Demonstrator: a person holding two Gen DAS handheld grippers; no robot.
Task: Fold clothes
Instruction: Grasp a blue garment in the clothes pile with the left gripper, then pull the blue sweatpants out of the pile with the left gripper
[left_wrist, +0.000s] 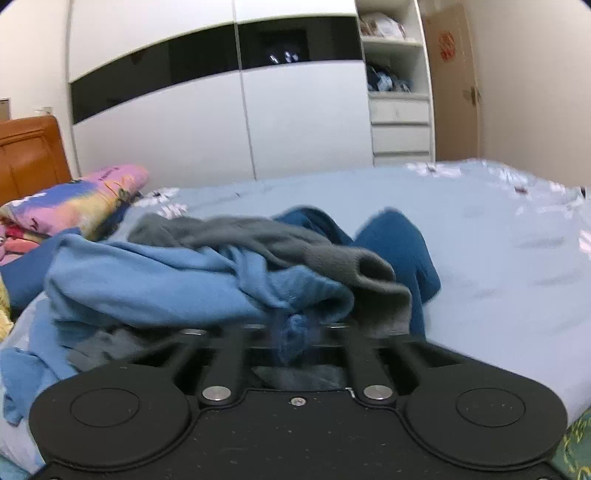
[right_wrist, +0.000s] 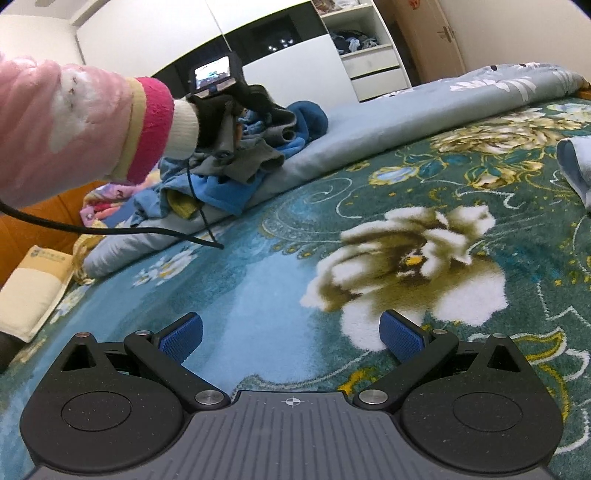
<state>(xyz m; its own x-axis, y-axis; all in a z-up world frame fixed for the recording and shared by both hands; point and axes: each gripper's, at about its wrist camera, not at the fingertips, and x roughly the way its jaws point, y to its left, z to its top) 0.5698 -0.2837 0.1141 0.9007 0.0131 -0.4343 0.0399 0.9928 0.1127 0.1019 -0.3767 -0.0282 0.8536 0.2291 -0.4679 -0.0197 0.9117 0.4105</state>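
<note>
One heap of clothes lies on the pale blue sheet at the far left of the bed, showing three colours: light blue, grey and dark blue. The left gripper is clamped together on a light blue fold at the heap's near edge. The right gripper hangs with its two blue pads wide apart and nothing between them over the floral blanket, while one more pale blue garment lies at the far right.

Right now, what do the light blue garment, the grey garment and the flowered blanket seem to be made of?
Light blue garment: seemingly soft fleece or brushed knit; matte, fuzzy, pilled surface.
Grey garment: probably knit; matte, with a thick rolled hem and soft folds.
Flowered blanket: plush pile, likely synthetic; the fibres stand up visibly and the printed flower has a fuzzy edge.
</note>
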